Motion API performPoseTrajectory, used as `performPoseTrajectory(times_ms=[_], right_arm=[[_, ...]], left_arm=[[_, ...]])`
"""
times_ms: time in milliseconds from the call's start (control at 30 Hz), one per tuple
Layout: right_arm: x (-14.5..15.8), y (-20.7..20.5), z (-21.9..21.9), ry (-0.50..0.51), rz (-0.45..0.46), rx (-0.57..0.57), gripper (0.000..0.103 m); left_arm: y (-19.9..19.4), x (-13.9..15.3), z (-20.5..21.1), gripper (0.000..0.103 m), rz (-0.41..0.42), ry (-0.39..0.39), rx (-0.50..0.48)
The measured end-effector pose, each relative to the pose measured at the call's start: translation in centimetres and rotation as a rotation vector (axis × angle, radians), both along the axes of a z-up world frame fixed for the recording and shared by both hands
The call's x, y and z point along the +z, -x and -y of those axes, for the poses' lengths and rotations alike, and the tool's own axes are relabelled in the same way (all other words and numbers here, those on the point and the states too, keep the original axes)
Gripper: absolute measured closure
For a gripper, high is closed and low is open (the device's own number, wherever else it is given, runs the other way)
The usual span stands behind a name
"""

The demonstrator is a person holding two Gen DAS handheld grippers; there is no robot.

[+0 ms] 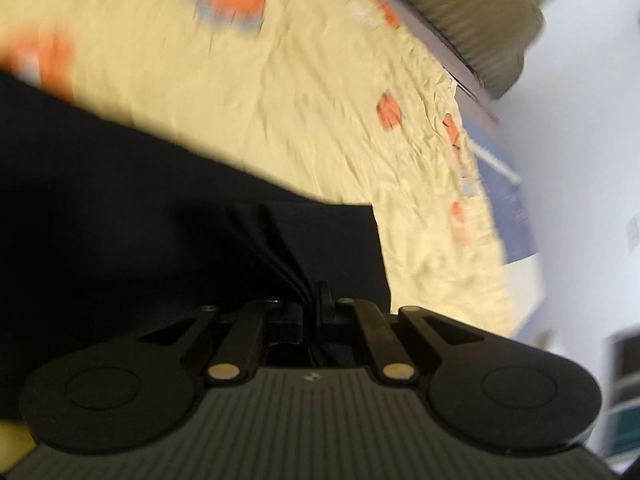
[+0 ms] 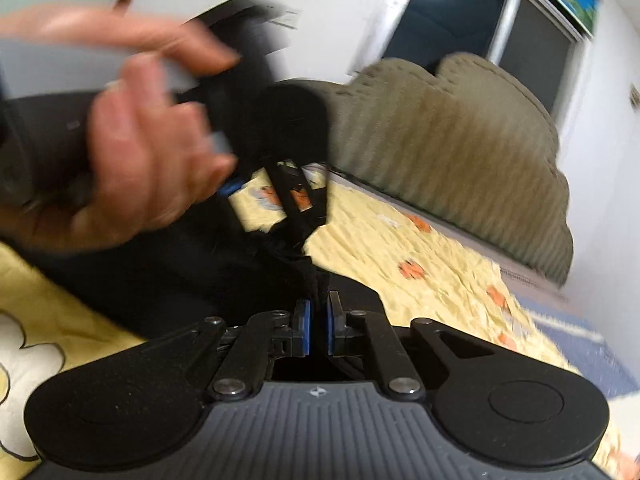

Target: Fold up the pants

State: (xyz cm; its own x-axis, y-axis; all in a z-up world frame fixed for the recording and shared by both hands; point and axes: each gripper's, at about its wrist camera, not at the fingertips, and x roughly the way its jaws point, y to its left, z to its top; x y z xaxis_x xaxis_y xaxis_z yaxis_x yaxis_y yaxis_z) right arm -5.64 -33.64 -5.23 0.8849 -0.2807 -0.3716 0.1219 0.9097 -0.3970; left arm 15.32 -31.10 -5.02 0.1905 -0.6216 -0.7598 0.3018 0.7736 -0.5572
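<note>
Both grippers, left gripper [image 1: 310,300] and right gripper [image 2: 318,312], are clamped on the bunched black fabric pants [image 1: 120,184] lying on the yellow flower-print bedsheet [image 1: 300,120].

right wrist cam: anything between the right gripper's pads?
Yes. In the right wrist view, a bunched fold of the black pants runs up from between the blue pads of the right gripper, which is shut on it.

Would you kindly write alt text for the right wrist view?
The right gripper pinches a bunched fold of black pants over a yellow patterned bedsheet. Above, a blurred hand holds the left gripper; an olive cushion lies behind.
</note>
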Motion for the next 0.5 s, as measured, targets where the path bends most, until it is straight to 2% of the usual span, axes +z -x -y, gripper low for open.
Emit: performPoseTrajectory(times_ms=[100, 333, 500], right_arm=[[-0.3, -0.7, -2.2, 0.013, 0.0, 0.056, 0.095], [-0.5, -2.7, -7.0, 0.032, 0.001, 0.165, 0.095], [-0.6, -4.3, -9.7, 0.017, -0.013, 0.22, 0.095]], left_arm=[[0.1, 1.7, -0.8, 0.099, 0.14, -0.094, -0.02], [-1.4, 2.0, -4.8, 0.099, 0.191, -0.154, 0.003], [-3.2, 1.6, -8.8, 0.099, 0.204, -0.157, 0.013]])
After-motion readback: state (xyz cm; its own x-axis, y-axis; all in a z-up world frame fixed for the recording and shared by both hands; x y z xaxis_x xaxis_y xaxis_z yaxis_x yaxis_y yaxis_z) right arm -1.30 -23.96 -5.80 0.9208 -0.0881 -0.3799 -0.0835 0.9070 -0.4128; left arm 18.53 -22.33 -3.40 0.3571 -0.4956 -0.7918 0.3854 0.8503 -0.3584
